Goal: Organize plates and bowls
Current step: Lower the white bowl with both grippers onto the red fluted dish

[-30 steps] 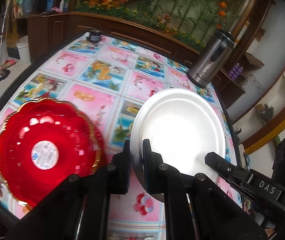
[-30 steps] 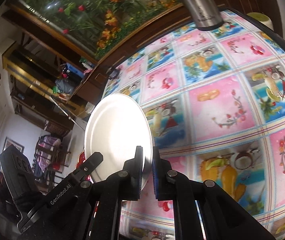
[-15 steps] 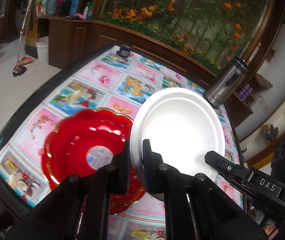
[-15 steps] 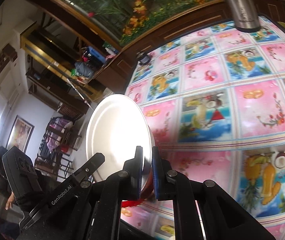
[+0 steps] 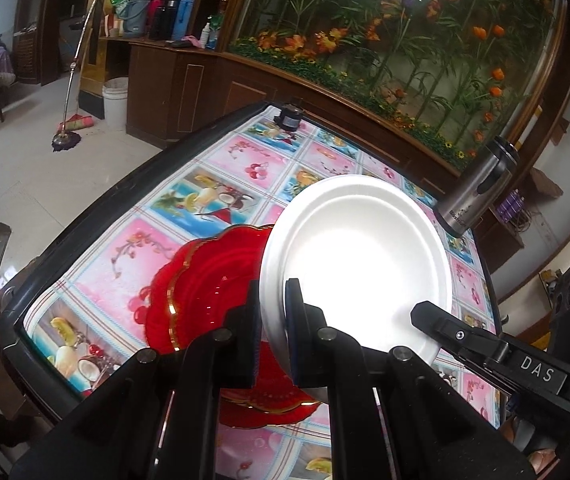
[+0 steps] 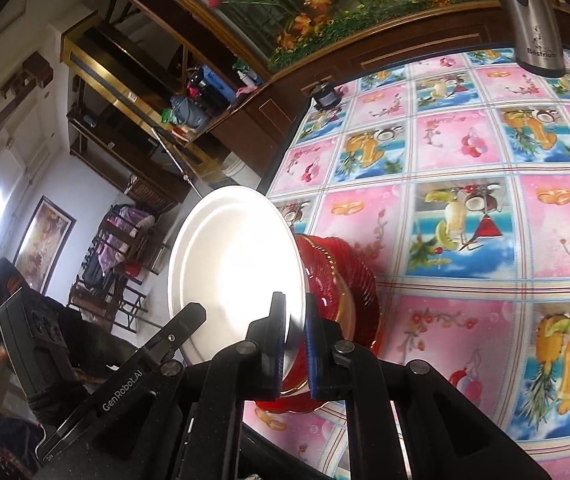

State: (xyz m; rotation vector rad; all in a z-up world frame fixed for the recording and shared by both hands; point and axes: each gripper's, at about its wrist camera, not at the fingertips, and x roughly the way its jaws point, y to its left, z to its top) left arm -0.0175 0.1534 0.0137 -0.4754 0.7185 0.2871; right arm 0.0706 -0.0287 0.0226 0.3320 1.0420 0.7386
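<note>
A white plate (image 5: 361,264) is held in the air by both grippers, one on each side of its rim. My left gripper (image 5: 273,320) is shut on its near rim. My right gripper (image 6: 295,336) is shut on the opposite rim of the same white plate (image 6: 237,264). A red scalloped plate with gold trim (image 5: 201,292) lies on the table below and partly behind the white plate; it also shows in the right wrist view (image 6: 345,280). The white plate hangs above it, tilted.
The table (image 5: 97,208) has a pink and blue fruit-print cloth and a dark rim. A steel flask (image 5: 477,192) stands at the far right edge. A small dark object (image 5: 289,116) sits at the far corner. A wooden cabinet with flowers runs behind.
Both grippers have carried the white plate leftward across the table until it hangs over the red plate. The red plate has not moved on the cloth.
</note>
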